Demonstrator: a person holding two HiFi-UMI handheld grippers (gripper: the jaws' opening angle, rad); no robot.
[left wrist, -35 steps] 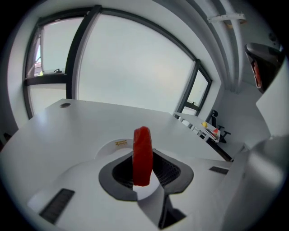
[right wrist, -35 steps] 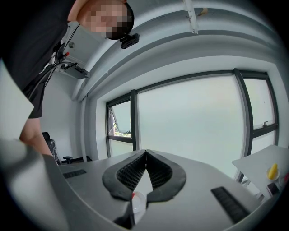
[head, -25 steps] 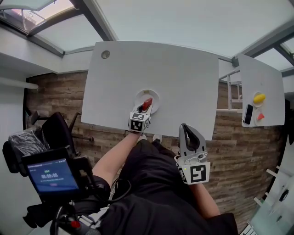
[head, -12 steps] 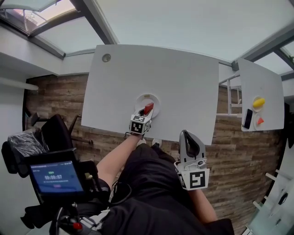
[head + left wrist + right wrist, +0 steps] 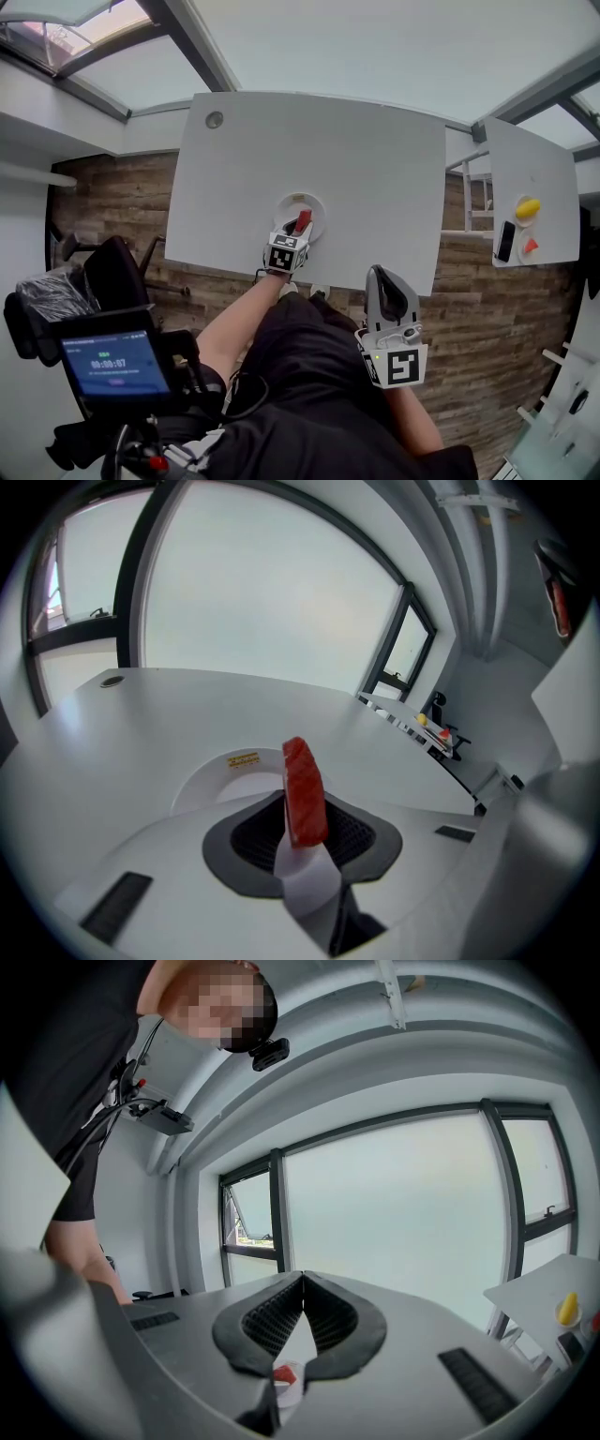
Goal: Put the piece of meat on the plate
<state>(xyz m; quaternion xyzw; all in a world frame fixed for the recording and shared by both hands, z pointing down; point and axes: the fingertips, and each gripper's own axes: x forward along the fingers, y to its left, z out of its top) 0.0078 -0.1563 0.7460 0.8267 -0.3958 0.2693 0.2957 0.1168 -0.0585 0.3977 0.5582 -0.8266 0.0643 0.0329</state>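
Writing is scarce. The plate (image 5: 221, 778) carries one small yellow label (image 5: 244, 759) on its rim, with print too small to read. A device (image 5: 115, 364) at 8 o'clock in the head view shows one line of pale digits on a blue screen, which is too blurred to read with confidence. Each gripper bears a cube with black-and-white square markers.

There is one piece of meat (image 5: 304, 791), red and streaked. The left gripper (image 5: 298, 228) pinches its lower end, so it stands upright between the jaws. It sits over the one white plate (image 5: 315, 201), near the table's 6 o'clock edge. Whether it touches the plate cannot be told.

The right gripper (image 5: 302, 1277) has its jaws pressed together with nothing between them. It is held off the table, at 4 o'clock from the plate and well apart from it.

There are two white tables. The main table (image 5: 356, 159) has one round hole (image 5: 215, 119) at its 10 o'clock corner. The second table (image 5: 539, 159) stands at 3 o'clock and holds three things: one yellow item (image 5: 528, 207), one small orange-red item (image 5: 531, 246) and one dark flat phone-like slab (image 5: 505, 241).
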